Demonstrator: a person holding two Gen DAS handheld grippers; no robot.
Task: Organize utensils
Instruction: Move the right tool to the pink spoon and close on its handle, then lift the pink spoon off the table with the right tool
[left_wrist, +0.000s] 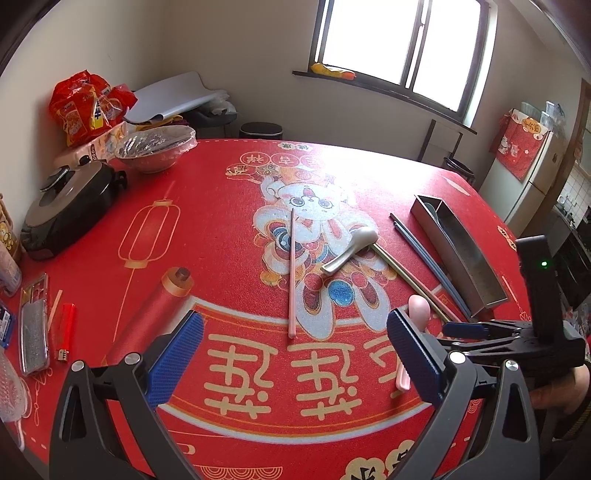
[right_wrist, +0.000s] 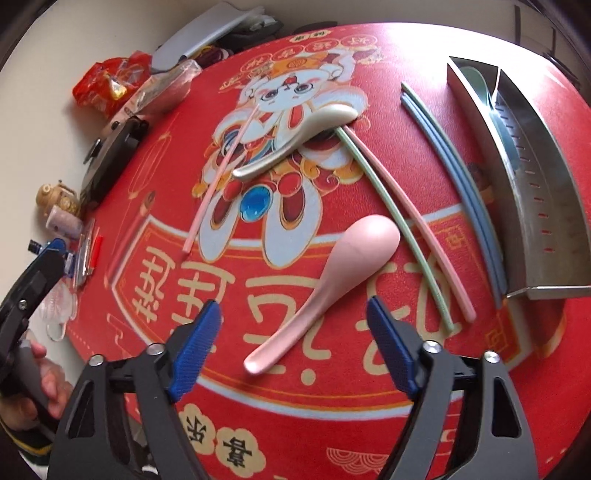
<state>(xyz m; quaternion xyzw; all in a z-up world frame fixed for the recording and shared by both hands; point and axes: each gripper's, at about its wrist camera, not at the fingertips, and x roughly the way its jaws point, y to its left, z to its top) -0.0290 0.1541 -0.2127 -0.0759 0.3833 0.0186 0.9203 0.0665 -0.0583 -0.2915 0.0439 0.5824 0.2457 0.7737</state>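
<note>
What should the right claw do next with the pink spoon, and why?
Probably lower the right claw and close on the pink spoon. Its handle lies flat on the table between the open blue pads, untouched, and the metal tray that already holds one spoon stands just to the right.

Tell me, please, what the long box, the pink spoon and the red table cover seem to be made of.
Long box: probably stainless steel, with a grey brushed shine, sharp folded edges and punched slots in its floor.
Pink spoon: likely plastic or melamine, with a smooth, even pastel surface and a soft sheen; ceramic is possible.
Red table cover: looks like printed felt or fabric, matte and grainy.
</note>
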